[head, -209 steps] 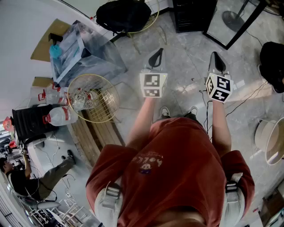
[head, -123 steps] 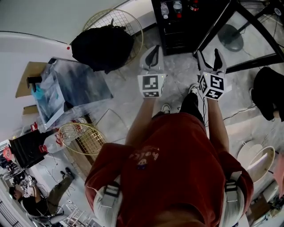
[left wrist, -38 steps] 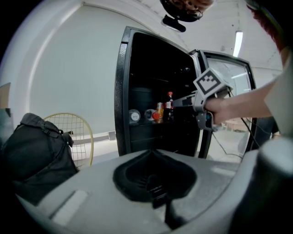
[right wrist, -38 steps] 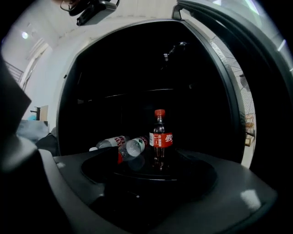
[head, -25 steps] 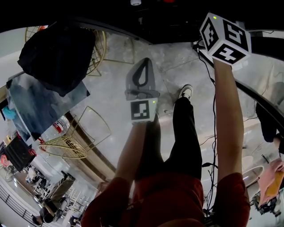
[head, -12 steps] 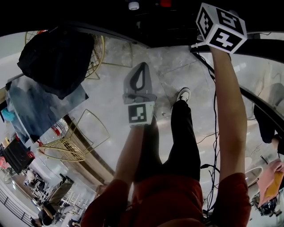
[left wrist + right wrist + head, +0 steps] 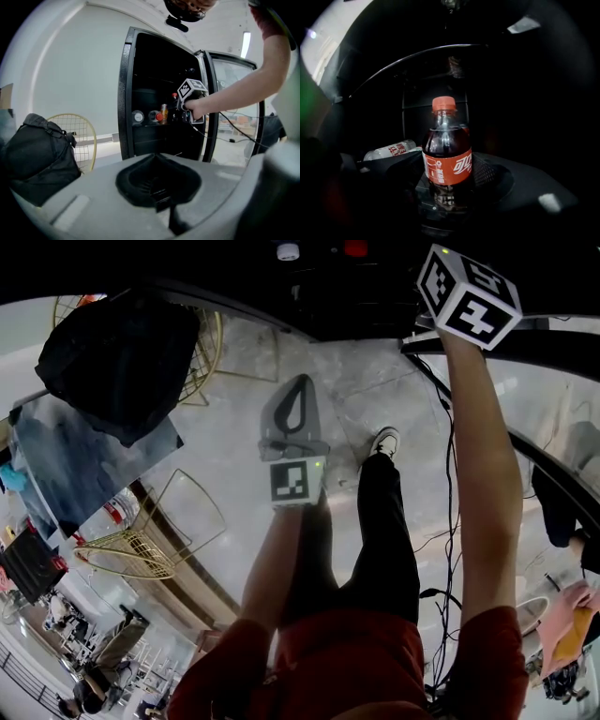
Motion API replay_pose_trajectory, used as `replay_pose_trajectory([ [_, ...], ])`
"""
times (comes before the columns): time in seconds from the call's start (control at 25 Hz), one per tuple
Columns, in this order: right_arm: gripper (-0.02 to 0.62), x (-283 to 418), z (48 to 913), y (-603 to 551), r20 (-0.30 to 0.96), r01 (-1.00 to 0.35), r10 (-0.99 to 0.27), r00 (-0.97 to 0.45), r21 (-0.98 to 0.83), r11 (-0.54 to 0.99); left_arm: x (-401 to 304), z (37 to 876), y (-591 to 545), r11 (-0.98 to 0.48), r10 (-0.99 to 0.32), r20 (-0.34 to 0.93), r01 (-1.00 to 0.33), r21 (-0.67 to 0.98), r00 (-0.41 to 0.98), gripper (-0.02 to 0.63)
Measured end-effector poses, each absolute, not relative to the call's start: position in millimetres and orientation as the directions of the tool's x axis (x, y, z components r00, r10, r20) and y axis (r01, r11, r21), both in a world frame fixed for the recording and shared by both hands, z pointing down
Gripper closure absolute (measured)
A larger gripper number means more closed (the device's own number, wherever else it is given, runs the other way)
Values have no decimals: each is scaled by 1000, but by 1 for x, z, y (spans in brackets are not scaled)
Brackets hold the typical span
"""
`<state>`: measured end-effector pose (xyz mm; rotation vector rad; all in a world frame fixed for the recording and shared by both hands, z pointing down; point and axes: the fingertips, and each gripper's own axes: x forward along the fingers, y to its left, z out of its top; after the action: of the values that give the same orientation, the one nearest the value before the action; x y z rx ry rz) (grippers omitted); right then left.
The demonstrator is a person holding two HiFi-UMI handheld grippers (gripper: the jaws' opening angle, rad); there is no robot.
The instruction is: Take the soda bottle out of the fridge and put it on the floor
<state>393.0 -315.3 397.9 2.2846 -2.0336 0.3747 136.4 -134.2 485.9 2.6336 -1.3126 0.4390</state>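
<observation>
A soda bottle (image 7: pixel 446 154) with a red cap, a red label and dark drink stands upright on a shelf inside the black fridge (image 7: pixel 126 93). My right gripper (image 7: pixel 449 183) reaches into the fridge with the bottle between its jaws. The jaws have just been closing and the pads lie against the bottle's sides. In the head view only its marker cube (image 7: pixel 469 292) shows, with the fingertips hidden in the dark fridge. My left gripper (image 7: pixel 298 395) hangs shut and empty over the floor in front of the fridge.
A clear bottle (image 7: pixel 389 151) lies on the shelf left of the soda. The fridge's glass door (image 7: pixel 234 93) stands open at right. A black bag (image 7: pixel 112 362) rests on a gold wire chair, a wire basket (image 7: pixel 159 531) stands at left, and cables (image 7: pixel 450 484) trail over the floor.
Over the earlier frames the person walked up to the fridge. In the last second the right arm reached slightly further into it. The left gripper has stayed where it was.
</observation>
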Motion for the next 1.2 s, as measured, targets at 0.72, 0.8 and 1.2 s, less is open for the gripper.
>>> replay_pose_trajectory([
  [0.72,298,390,394,-298,211,-992,-975,63,-97,-85,129,486,-129,-579,-769,328,-816,9,549,606],
  [0.8,298,385,391,-291,197,-992,-979,53,-99,-74,125,486,-128,-569,-775,328,-823,9,539,606],
  [1.2,298,362,368,-242,151,-992,-989,6,-121,-24,123,473,-126,-520,-811,307,-854,10,498,606],
])
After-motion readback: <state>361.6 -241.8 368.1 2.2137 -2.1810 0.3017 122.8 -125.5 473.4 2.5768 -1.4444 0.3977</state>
